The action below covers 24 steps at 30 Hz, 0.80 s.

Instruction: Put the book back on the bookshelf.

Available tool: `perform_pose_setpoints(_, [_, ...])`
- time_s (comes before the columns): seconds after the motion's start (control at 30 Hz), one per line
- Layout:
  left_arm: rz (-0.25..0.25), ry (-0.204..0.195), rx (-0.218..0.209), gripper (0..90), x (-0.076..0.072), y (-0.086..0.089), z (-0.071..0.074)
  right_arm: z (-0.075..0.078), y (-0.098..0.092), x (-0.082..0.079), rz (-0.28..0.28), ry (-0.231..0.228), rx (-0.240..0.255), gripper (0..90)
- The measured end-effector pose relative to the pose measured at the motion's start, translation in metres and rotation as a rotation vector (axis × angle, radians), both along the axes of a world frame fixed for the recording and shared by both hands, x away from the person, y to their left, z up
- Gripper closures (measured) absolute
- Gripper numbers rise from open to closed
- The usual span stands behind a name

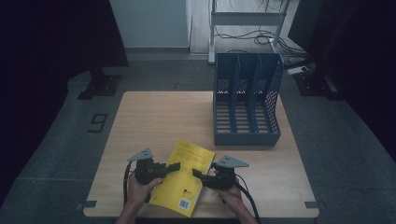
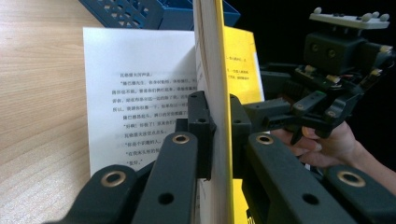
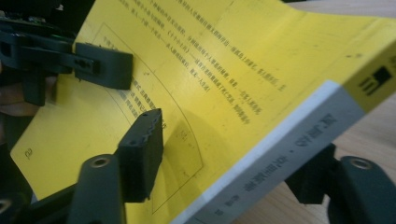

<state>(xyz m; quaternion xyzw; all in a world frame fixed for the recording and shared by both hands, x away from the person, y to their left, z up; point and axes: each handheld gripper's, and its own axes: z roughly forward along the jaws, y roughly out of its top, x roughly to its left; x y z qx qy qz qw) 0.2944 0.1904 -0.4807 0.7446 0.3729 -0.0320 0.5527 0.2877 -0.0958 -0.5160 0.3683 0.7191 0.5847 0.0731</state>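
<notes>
While left gripper [image 2: 217, 135] clamps book [image 1: 184, 175], right gripper [image 3: 233, 172] jaws straddle spine.

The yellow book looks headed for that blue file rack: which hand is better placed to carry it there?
Probably the left. The left tool is already clamped on the yellow book, while the right tool only straddles the spine edge, one pad clear of the cover. The right does sit nearer the blue file rack.

A wooden table [image 1: 154, 116] is standing on a grey floor [image 1: 56, 140] — dim light is leaving the edges dark. Behind the table, a white wall [image 1: 149, 23] is rising, and beside it a white metal frame [image 1: 247, 18] is sitting among cables [image 1: 247, 37].
</notes>
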Motion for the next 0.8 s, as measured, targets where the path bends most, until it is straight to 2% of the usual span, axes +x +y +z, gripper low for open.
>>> perform_pose_setpoints(0.4, [0.012, -0.019, 0.031, 83.7, -0.0005, -0.002, -0.0014, 0.0017, -0.0031, 0.0003, -0.014, -0.018, 0.006, 49.4])
perform_pose_setpoints(0.8, [0.026, -0.023, 0.018, 82.5, -0.0005, -0.0022, -0.0027, 0.0091, -0.0044, -0.0029, -0.013, -0.051, -0.012, 54.9])
